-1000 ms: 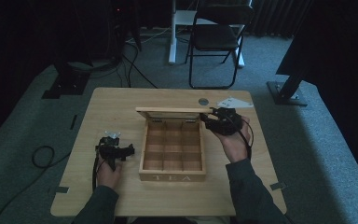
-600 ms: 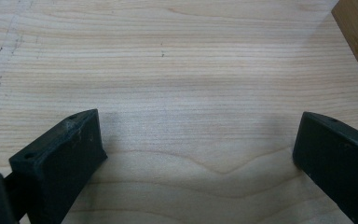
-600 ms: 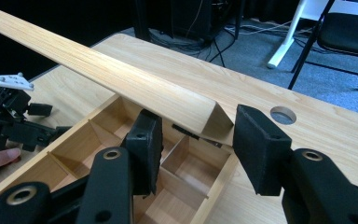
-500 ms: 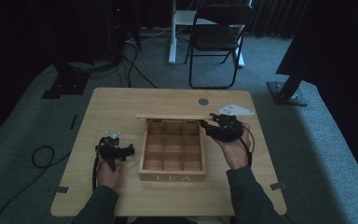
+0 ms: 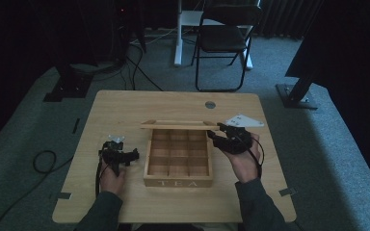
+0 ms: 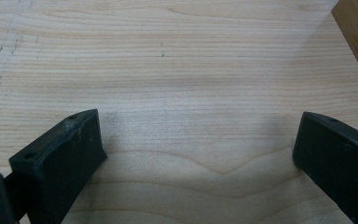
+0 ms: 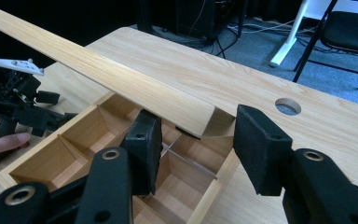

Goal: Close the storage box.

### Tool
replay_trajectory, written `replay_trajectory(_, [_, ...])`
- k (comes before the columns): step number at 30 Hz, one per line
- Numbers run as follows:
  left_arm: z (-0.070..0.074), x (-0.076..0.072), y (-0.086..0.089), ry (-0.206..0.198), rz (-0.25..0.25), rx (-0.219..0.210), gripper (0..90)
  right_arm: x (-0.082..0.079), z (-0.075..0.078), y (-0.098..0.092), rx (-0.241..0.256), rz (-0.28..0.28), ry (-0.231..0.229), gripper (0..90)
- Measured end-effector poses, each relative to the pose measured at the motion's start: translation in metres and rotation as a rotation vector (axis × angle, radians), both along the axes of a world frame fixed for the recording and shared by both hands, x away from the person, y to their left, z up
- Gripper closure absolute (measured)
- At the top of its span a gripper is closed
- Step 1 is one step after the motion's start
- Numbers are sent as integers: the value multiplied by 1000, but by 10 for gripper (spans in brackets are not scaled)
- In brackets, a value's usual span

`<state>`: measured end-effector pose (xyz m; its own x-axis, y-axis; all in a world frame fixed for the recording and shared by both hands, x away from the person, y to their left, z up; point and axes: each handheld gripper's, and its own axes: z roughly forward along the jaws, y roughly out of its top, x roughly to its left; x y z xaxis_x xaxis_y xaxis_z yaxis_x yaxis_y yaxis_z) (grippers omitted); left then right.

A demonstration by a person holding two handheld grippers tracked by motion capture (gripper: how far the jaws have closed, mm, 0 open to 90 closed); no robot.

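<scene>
The right gripper (image 7: pixel 193 149) is spread open, the end of the raised lid (image 7: pixel 121 84) of the tea box (image 5: pixel 178 182) just ahead between its jaws (not gripped). The left gripper (image 6: pixel 200 154) rests open over bare tabletop (image 6: pixel 177 70), the box beyond its right jaw.

Wooden table (image 5: pixel 125 110) under both tongs, pale grain, round cable hole (image 5: pixel 210 104) beyond the right tongs. Black folding chair (image 5: pixel 224 41) on grey carpet, well past the far edge. White desk leg (image 5: pixel 178 33) just beside it. Black cable (image 5: pixel 43 161) on the floor, outboard of the left tongs.
</scene>
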<state>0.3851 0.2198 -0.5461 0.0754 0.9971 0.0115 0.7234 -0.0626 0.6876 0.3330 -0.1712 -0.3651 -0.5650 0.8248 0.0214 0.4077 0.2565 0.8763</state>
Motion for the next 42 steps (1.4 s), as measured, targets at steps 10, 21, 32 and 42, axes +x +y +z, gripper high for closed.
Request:
replay_trajectory(10, [0,0,0,0,1,0,16,-10,-9,1,-9,-4,-14,515])
replay_trajectory(21, [0,0,0,2,-2,2,16,-25,-22,5,-50,-21,-41,515])
replay_trajectory(32, [0,0,0,2,1,0,16,-35,-34,7,-56,-27,-42,503])
replay_trajectory(42, [0,0,-1,0,8,0,16,-42,-47,5,-37,-23,-21,490])
